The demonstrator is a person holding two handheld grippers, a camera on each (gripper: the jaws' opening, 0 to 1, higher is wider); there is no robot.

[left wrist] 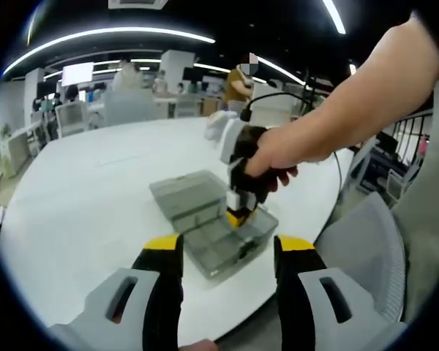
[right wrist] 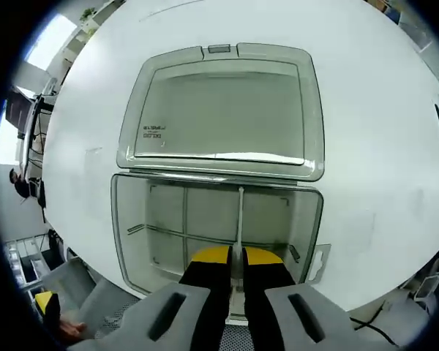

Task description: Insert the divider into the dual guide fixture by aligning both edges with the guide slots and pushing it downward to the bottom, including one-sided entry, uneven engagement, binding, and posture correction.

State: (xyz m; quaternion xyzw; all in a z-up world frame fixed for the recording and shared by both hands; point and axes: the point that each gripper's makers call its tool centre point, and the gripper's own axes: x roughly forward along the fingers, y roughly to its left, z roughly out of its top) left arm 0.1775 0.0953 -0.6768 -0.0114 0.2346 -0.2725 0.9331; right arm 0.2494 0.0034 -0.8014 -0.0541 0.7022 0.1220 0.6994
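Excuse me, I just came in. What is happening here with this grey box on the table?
A person works with two hand-held grippers at a clear grey organizer box lying open on a white table, its lid folded back. The right gripper reaches into the box, jaws nearly closed on a thin upright divider. The left gripper is open, back from the box.

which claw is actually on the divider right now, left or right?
The right claw: its yellow-tipped jaws are closed on the thin divider standing in the open clear box. The left claw hangs open, back from the box.
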